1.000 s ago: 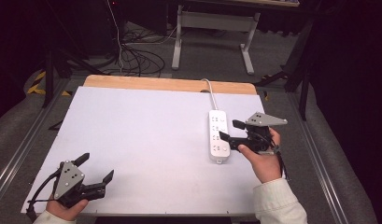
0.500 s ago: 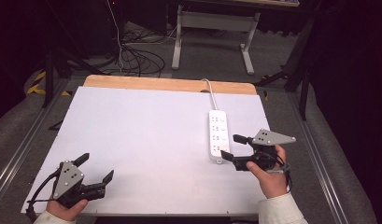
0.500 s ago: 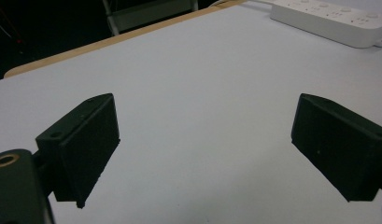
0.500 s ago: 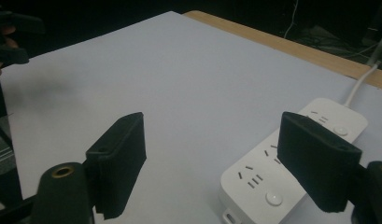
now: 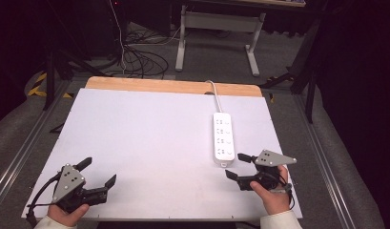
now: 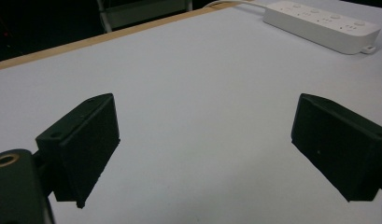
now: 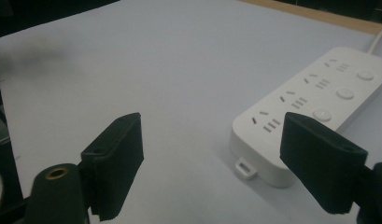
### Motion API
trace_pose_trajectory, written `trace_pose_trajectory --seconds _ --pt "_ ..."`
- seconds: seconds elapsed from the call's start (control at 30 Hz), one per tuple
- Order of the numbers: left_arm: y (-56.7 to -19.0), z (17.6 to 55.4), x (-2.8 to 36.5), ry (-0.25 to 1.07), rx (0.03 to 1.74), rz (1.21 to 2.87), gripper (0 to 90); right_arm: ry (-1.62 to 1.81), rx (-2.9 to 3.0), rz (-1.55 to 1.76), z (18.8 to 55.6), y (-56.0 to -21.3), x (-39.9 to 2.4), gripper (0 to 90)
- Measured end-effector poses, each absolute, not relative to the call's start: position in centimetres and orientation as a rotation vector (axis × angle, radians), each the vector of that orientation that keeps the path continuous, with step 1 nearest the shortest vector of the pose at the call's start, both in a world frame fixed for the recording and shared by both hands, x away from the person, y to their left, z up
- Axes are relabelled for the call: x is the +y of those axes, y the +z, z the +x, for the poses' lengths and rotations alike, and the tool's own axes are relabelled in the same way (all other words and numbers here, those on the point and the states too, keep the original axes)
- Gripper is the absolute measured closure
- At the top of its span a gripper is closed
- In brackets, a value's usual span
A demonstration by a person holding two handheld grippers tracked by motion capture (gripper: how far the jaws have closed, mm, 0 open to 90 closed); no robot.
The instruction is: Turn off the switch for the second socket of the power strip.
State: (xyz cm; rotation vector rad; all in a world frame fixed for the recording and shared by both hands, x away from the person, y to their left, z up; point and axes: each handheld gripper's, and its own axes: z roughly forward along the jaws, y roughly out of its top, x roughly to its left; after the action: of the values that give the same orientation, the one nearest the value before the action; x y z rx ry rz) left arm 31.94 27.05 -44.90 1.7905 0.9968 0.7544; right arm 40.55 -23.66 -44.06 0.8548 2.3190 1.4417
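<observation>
Dark lab floor with tangled cables behind; white table [image 5: 149, 143] with a wooden strip along the far edge. White power strip [image 5: 223, 138] lies flat on the right half of the table, long axis running from near to far, its cord leaving over the far edge.

Right gripper [image 5: 239, 167] sits low at the near right corner, just beside the strip's near end and slightly nearer the person. Its jaws have just been opening and now stand wide, nothing between them. Left gripper [image 5: 98, 171] is at the near left corner, well apart from the strip, jaws also wide and empty. So the right hand is the nearer one (by a clear margin).

Right gripper view: the strip's [image 7: 314, 112] near end, with its small hanging tab, lies ahead and to the right, partly behind the right jaw; sockets and round buttons are legible here, which the high view blurs. Left gripper view puts the strip [image 6: 321, 23] far off, top right.
</observation>
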Motion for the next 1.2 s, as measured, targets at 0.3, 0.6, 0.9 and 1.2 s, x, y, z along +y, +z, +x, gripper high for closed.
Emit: trace_pose_trajectory --seconds 0.3,0.6,0.9,1.2 --pt "-45.0 31.9 26.9 0.787 0.990 1.810 8.5 1.460 2.324 0.848 38.8 -47.1 -23.9 21.5" --pt "-45.1 32.0 27.0 0.788 0.989 1.821 8.5 1.374 2.353 0.864 38.1 -48.6 -23.4 22.3" --pt "-45.5 32.5 27.0 0.780 1.004 1.847 9.0 1.310 2.374 0.859 38.2 -49.1 -22.4 19.7" --pt "-45.6 32.6 27.1 0.764 1.012 1.845 8.9 1.328 2.330 0.892 38.4 -49.0 -22.9 16.1"
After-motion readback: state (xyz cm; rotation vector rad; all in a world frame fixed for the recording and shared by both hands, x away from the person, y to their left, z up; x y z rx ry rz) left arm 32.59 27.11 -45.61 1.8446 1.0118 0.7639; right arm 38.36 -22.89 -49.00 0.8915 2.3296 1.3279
